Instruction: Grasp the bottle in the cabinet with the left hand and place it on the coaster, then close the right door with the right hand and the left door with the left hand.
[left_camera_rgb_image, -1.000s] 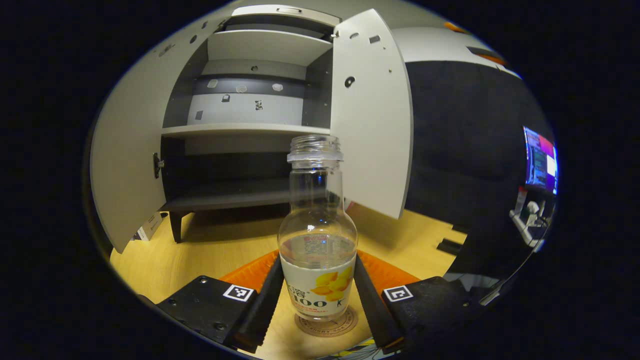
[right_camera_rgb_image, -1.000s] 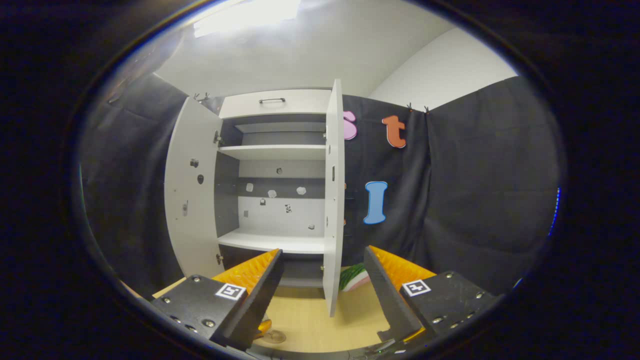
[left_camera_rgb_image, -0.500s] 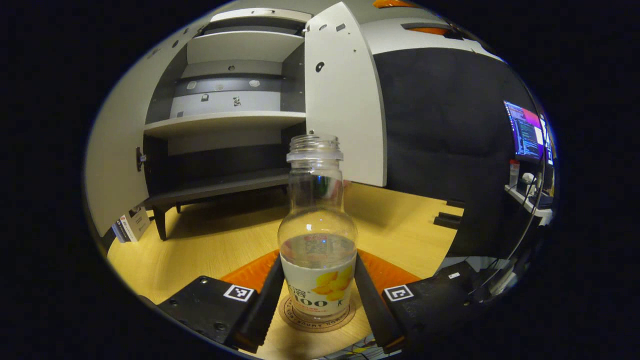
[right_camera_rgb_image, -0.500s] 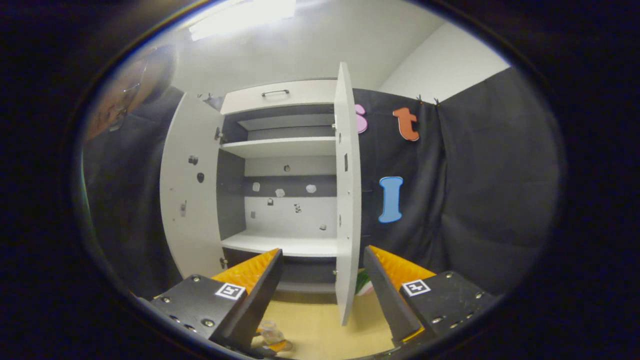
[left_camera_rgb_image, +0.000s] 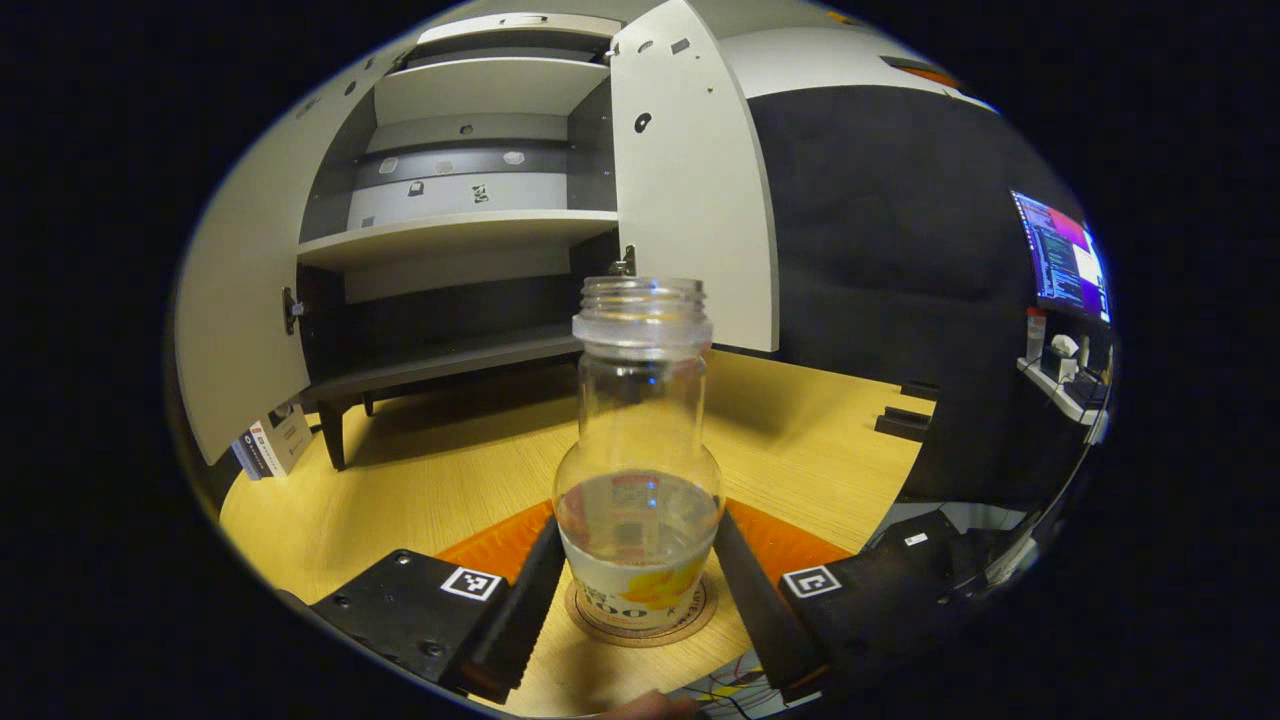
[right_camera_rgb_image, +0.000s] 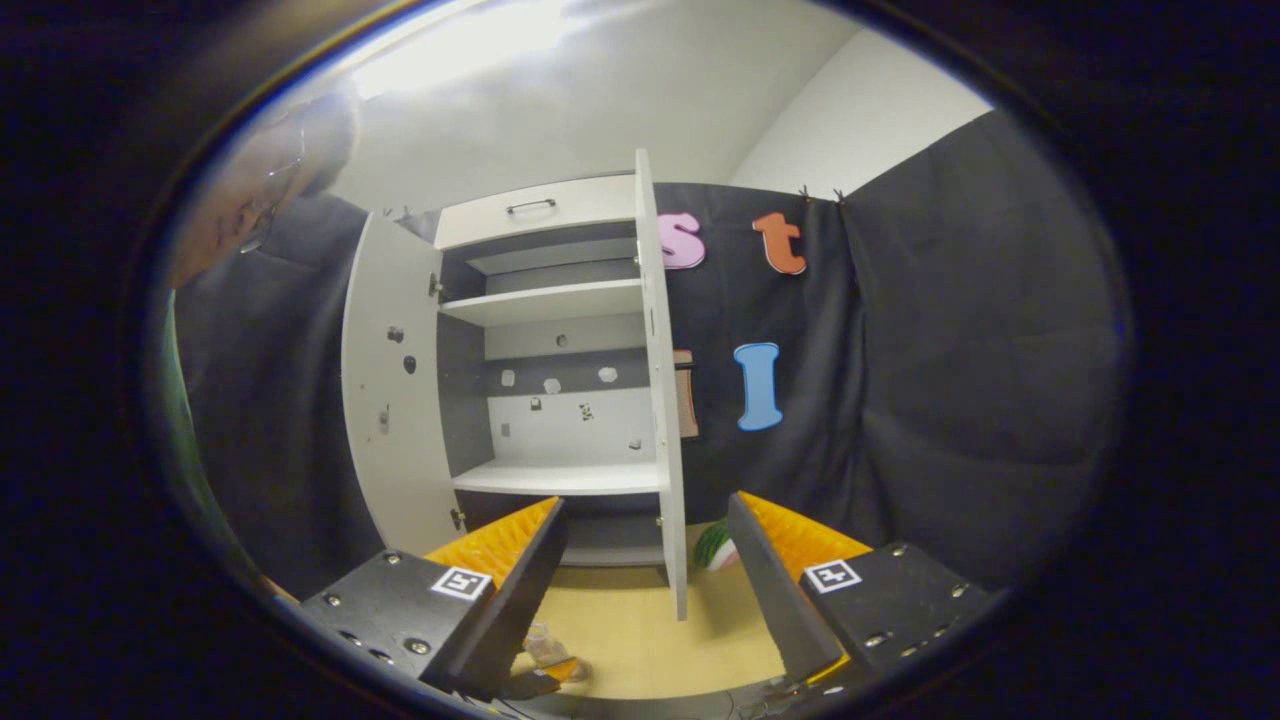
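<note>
1. Looking down my left gripper (left_camera_rgb_image: 640, 600), I see the bottle (left_camera_rgb_image: 640, 460) standing upright on the coaster (left_camera_rgb_image: 641, 615), between the fingers (left_camera_rgb_image: 520, 610).
2. The fingers sit close on both sides of the bottle's base; I cannot tell if they press on it or stand just off it.
3. Bottle is clear, no cap, some liquid low down, label at the bottom.
4. Coaster lies flat on the worktop (left_camera_rgb_image: 420, 480), its rim showing around the bottle base.
5. Cabinet (left_camera_rgb_image: 460, 200) stands behind the bottle on the worktop, both doors swung out: left door (left_camera_rgb_image: 240, 310), right door (left_camera_rgb_image: 695, 190).
6. Cabinet shelves look bare from here.
7. A monitor (left_camera_rgb_image: 1065, 265) glows at the far right of the left gripper view.
8. My right gripper (right_camera_rgb_image: 645, 590) is held in the air facing the cabinet (right_camera_rgb_image: 550, 400), fingers (right_camera_rgb_image: 520, 580) spread wide, nothing between them.
9. In the right gripper view the right door (right_camera_rgb_image: 662, 400) shows nearly edge-on, straight ahead between the fingers; the left door (right_camera_rgb_image: 395, 400) stands open on the left.
10. Low in that view the bottle (right_camera_rgb_image: 545, 648) shows small on the worktop (right_camera_rgb_image: 640, 640), beside the near finger.
</note>
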